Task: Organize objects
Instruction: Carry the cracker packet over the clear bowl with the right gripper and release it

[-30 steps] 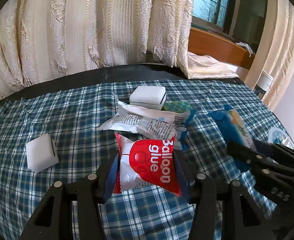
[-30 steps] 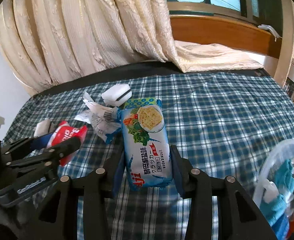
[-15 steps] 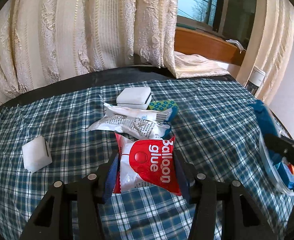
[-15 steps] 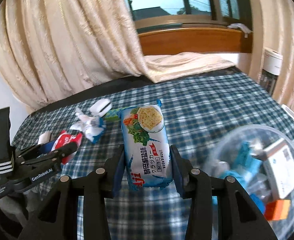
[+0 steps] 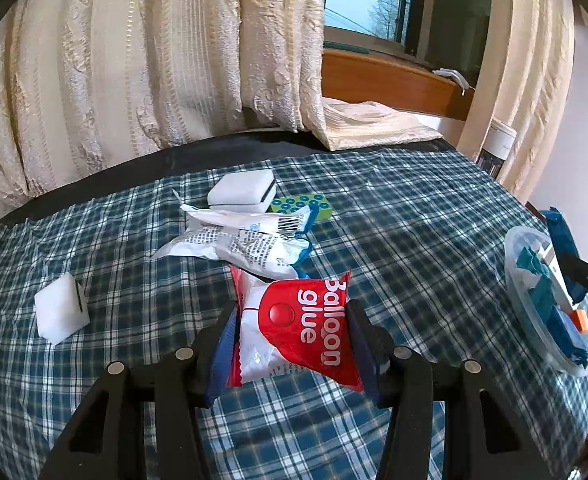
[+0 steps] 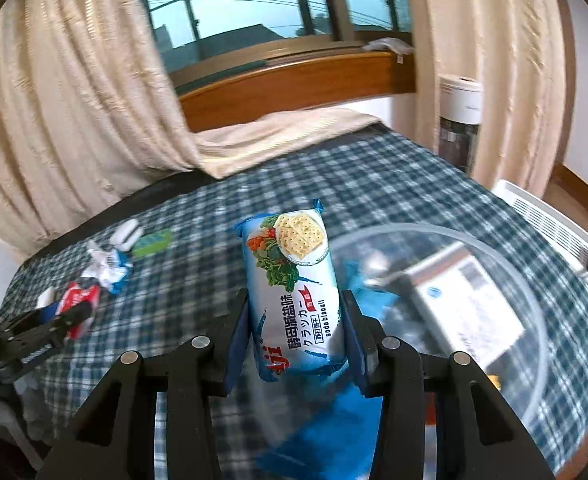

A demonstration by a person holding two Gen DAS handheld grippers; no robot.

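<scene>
My left gripper [image 5: 291, 334] is shut on a red and white balloon glue packet [image 5: 294, 332], held above the blue plaid cloth [image 5: 394, 220]. My right gripper [image 6: 296, 328] is shut on a blue soda biscuit pack [image 6: 294, 292], held over the near left rim of a clear plastic bowl [image 6: 526, 280]. That bowl [image 5: 518, 296] shows at the right edge of the left wrist view with several blue and white items inside. The left gripper [image 6: 53, 326] with its red packet [image 6: 77, 300] appears at the left of the right wrist view.
On the cloth lie a crumpled white wrapper [image 5: 237, 240], a white case [image 5: 241, 192], a green dotted box [image 5: 302, 206] and a white block [image 5: 59, 312]. Cream curtains [image 5: 133, 60] and a wooden sill [image 5: 386, 80] stand behind. A white appliance [image 6: 460, 124] stands at the right.
The right gripper has carried the biscuit pack to the right, from mid-table to over the clear bowl. The left gripper keeps its packet and has shifted slightly.
</scene>
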